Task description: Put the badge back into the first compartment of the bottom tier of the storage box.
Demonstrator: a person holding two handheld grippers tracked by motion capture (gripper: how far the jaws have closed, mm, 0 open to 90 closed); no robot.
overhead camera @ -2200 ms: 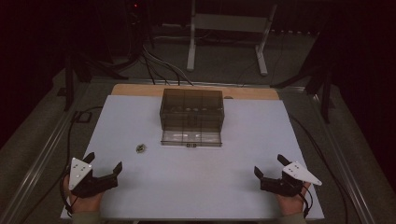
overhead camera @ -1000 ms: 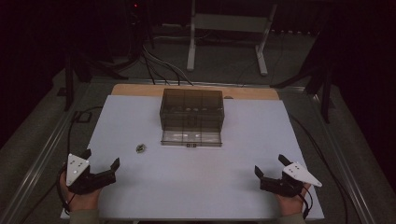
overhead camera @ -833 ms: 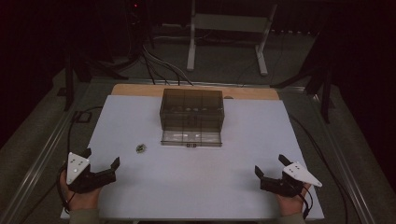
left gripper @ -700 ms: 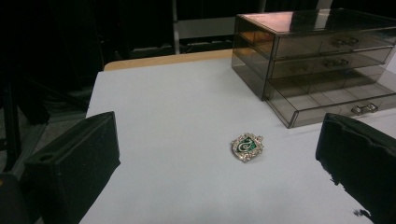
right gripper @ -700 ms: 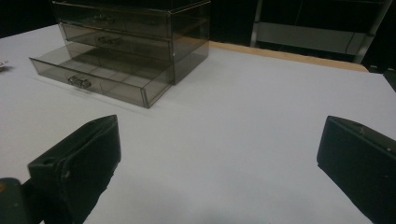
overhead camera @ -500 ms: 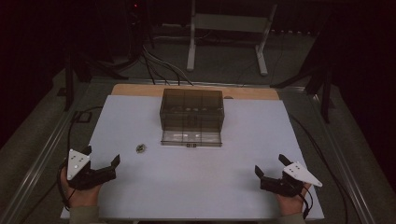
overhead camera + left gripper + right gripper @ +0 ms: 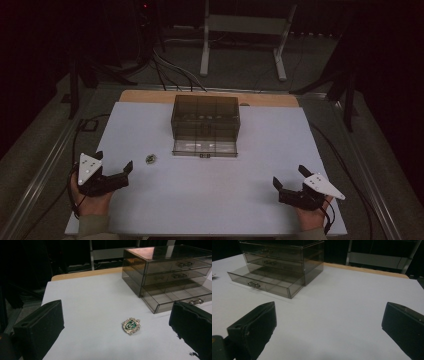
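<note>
Small green-and-silver crest-shaped brooch [image 7: 131,325] lies flat on the white counter [image 7: 210,190], left of centre, just off the front-left corner of the smoked transparent plastic three-drawer box [image 7: 205,125]. Not touching the box. In the high view the brooch [image 7: 150,159] is a small speck between the box and the left hand-held gripper [image 7: 114,173].

Left hand-held gripper: jaws wide apart, nothing between them, pointed at the brooch. In the left gripper view the brooch sits on the counter ahead of the jaws, roughly centred in the gap, clear of both. Near, not in contact. The grey three-cornered plate [image 7: 88,167] on top faces up; the person's left hand [image 7: 90,200] holds it at the near-left edge of the counter.

Box: bottom drawer [image 7: 175,298] pulled out toward the person, looks empty from here, small metal handle [image 7: 195,301] on its front. Upper two drawers pushed in. Box stands at the back-middle of the counter, with a strip of bare wood [image 7: 150,96] showing behind it.

Right hand-held gripper [image 7: 290,184]: also spread open, empty, low over the near-right part of the counter, well apart from both brooch and box. In the right gripper view the box [image 7: 284,262] with its open drawer is up-left ahead of the jaws, with plain white surface between them. The person's right hand [image 7: 310,215] is at the counter's near edge.

Behind the counter: dark floor, cables [image 7: 170,65], a grey metal stand [image 7: 245,35].
</note>
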